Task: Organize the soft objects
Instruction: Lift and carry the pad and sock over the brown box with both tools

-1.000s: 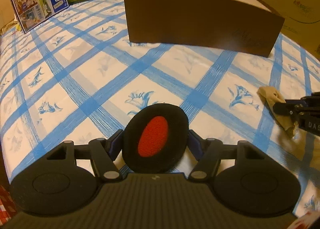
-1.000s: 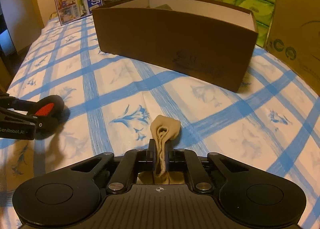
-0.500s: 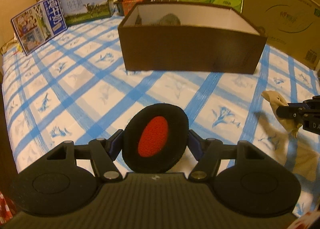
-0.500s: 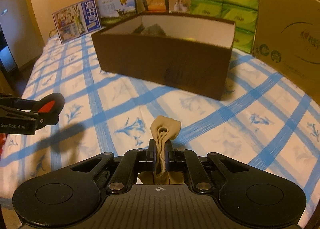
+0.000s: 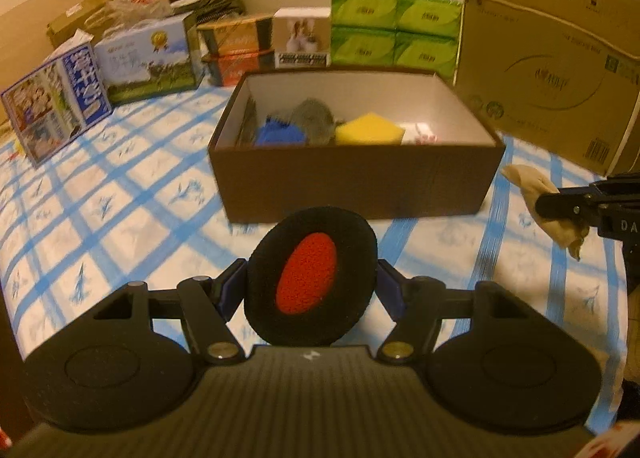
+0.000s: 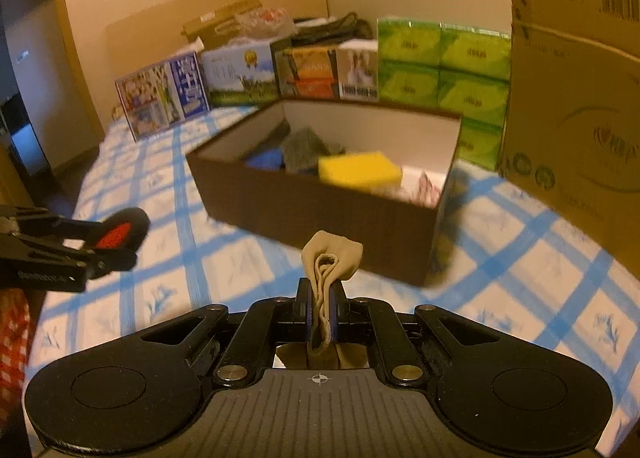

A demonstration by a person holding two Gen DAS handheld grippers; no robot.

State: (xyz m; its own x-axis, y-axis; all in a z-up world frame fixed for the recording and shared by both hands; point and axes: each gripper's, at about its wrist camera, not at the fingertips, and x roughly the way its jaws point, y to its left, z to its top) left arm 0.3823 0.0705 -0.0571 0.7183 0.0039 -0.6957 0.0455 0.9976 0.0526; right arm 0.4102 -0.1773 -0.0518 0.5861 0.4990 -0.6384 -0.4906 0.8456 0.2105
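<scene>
My left gripper is shut on a round black ear cushion with a red centre, held upright above the bed. My right gripper is shut on a folded beige cloth, which also shows at the right edge of the left wrist view as the beige cloth. In the right wrist view the ear cushion hangs at the left. Ahead of both stands an open brown box, the same brown box, holding a yellow sponge, a blue item and a grey item.
The bed carries a blue-checked white sheet. Behind the box stand printed cartons, green tissue packs and a large cardboard carton at the right. A headboard and wall close the far side.
Both grippers have risen with their loads. The box top now sits lower in both views, so its contents show.
</scene>
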